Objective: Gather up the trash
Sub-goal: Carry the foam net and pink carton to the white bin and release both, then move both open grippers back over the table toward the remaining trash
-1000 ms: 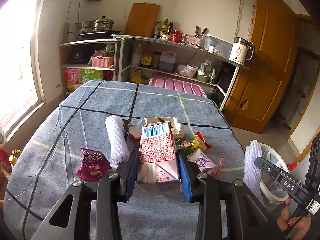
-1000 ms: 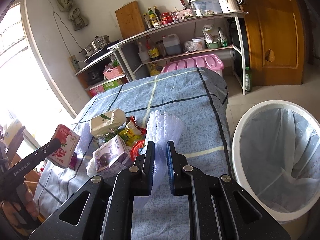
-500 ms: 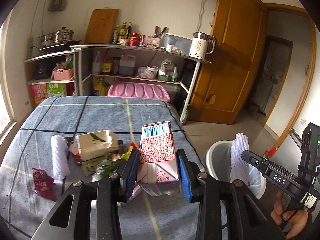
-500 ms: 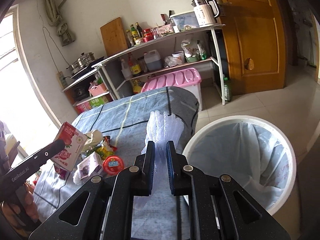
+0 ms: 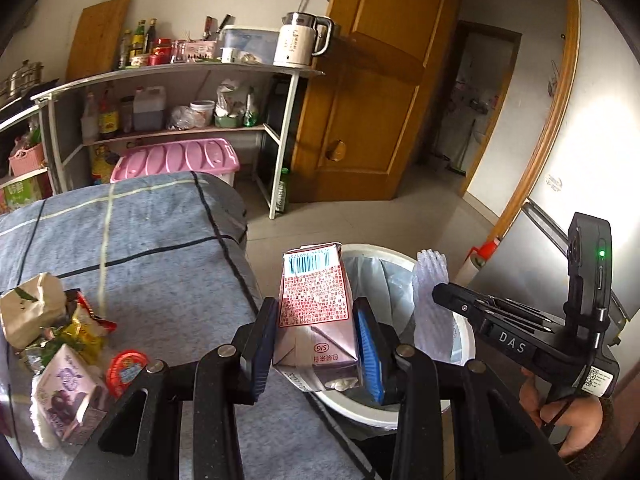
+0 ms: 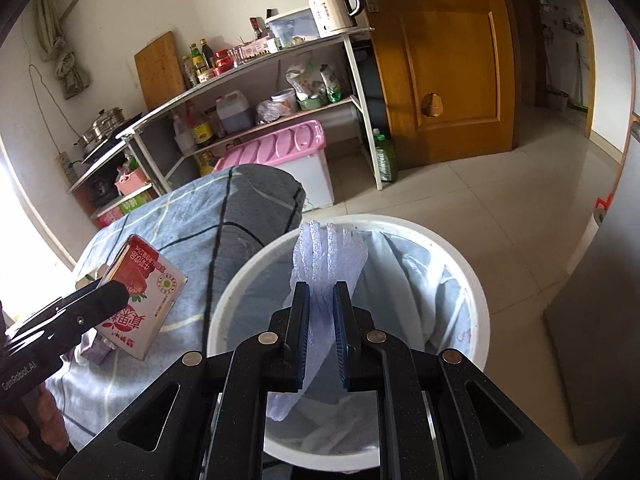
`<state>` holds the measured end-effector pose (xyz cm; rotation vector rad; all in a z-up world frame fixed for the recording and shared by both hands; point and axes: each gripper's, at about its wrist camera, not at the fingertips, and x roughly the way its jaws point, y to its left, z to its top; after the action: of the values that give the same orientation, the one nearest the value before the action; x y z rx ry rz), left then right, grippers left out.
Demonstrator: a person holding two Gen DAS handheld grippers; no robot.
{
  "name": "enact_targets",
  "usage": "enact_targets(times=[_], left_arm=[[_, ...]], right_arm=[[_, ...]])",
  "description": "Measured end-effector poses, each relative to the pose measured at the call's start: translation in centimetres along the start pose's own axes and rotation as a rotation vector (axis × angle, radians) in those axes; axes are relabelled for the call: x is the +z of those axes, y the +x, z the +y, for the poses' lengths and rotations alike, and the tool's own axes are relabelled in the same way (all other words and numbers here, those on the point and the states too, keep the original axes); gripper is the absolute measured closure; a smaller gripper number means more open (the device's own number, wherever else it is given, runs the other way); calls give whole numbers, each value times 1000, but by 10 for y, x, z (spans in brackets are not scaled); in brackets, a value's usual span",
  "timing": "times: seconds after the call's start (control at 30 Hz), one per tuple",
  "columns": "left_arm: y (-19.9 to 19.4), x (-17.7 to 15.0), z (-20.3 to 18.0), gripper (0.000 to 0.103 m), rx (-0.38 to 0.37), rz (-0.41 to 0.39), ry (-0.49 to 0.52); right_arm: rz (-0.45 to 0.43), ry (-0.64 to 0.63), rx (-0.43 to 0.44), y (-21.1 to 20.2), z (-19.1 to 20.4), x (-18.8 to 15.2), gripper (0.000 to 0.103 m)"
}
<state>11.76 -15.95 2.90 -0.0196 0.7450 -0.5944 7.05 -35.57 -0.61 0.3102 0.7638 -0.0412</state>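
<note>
Up close, the right gripper pinches the foam fruit net, which now hangs over the white bin, no longer the table. The left gripper clamps the milk carton, now at the rim (both ready to drop). More wrappers wait on the table.

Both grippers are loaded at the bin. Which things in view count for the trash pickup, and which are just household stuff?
Job: milk carton in left gripper; foam net in right gripper; bin; wrapper pile on the bed.

Not job: kettle, pink storage box, shelf bottles, door.
</note>
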Motion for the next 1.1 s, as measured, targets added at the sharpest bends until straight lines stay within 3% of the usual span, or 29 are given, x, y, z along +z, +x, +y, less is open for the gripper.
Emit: enact_targets(times=[0.27, 0.53, 0.7, 1.1], left_arm=[[53, -15, -21, 65, -42, 117, 11], [71, -21, -27, 64, -56, 149, 9], [66, -20, -26, 55, -52, 136, 7], [20, -20, -4, 49, 29, 67, -10]], right_arm=[[76, -21, -69, 25, -22, -12, 90], [111, -9, -106, 34, -36, -13, 83], [100, -3, -100, 30, -35, -15, 57], [41, -2, -45, 5, -8, -16, 55]])
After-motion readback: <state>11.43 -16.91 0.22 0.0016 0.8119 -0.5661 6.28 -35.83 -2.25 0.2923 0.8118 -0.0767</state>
